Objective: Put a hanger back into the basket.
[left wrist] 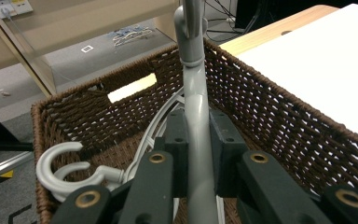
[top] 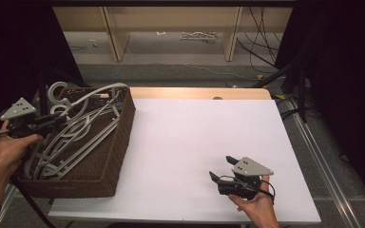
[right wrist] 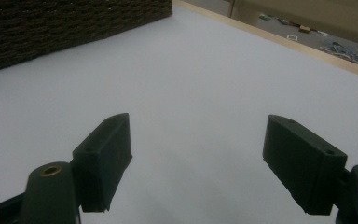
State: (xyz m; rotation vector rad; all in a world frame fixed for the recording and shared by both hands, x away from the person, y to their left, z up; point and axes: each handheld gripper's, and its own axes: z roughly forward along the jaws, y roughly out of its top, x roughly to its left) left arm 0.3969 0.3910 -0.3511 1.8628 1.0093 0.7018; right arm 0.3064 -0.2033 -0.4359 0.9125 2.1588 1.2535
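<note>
Grey hanger [top: 83, 124] sits in the basket [top: 121, 142], left of the high view, among other hangers; left gripper [top: 52, 119] at it. Left gripper view: jaws clamped on hanger [left wrist: 196, 135]; lifting may snag neighbouring hooks [left wrist: 58, 172]. Right gripper view: right gripper [right wrist: 196, 154], jaws apart, idle over the table [right wrist: 205, 70].

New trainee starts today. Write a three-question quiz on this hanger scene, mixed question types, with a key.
1. True or false: the left gripper is shut on a grey hanger.
2. Where do the other hangers lie? A) on the white table top B) in the brown wicker basket C) on the floor
3. Fill in: the jaws of the right gripper stand ____ above the white table top.

Key: 1 true; 2 B; 3 open, holding nothing.
</note>
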